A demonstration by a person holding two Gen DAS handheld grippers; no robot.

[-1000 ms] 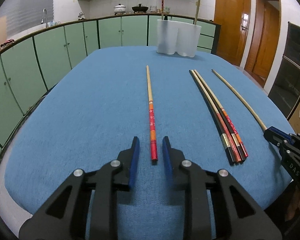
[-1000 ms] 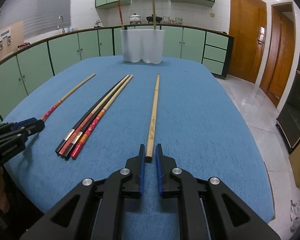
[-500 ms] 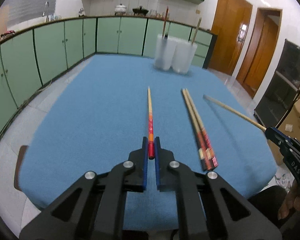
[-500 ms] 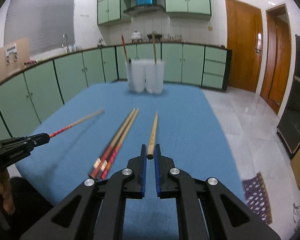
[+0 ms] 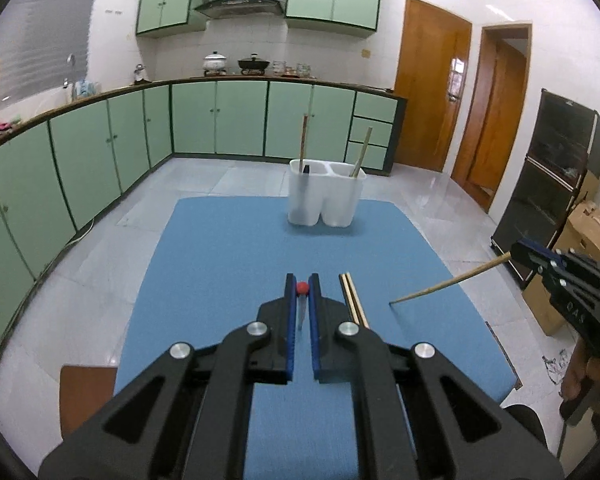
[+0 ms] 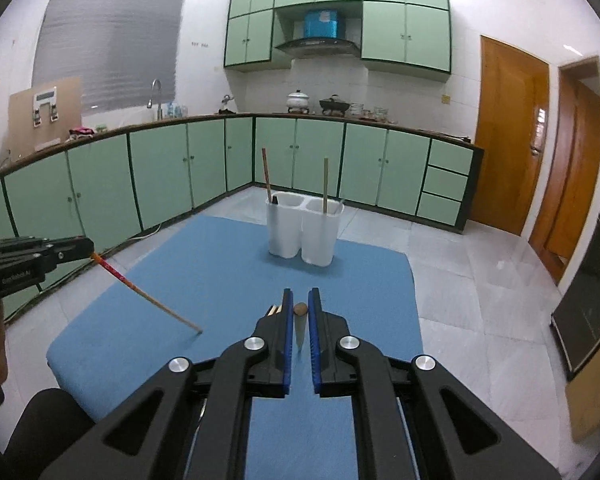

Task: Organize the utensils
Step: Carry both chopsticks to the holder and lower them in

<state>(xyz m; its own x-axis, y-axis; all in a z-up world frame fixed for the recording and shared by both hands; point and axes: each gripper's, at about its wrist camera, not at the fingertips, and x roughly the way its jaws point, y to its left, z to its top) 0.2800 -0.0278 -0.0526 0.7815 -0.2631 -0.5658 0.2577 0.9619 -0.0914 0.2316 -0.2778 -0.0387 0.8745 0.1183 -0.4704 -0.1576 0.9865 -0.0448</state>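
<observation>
Overhead, left tongs [image 5: 302, 289] clamped on red-tipped chopstick [image 6: 140, 290], right tongs [image 6: 300, 310] on plain chopstick [image 5: 450, 282]; "DAS" partly legible on right tongs

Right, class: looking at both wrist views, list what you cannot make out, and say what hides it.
1. Left wrist view: the chopsticks on the cloth run under the left hand-held gripper; their number and lower ends are hidden.
2. Right wrist view: only tips show beside the right hand-held gripper.
3. Both views: the white holder hides its contents' lower parts.
</observation>
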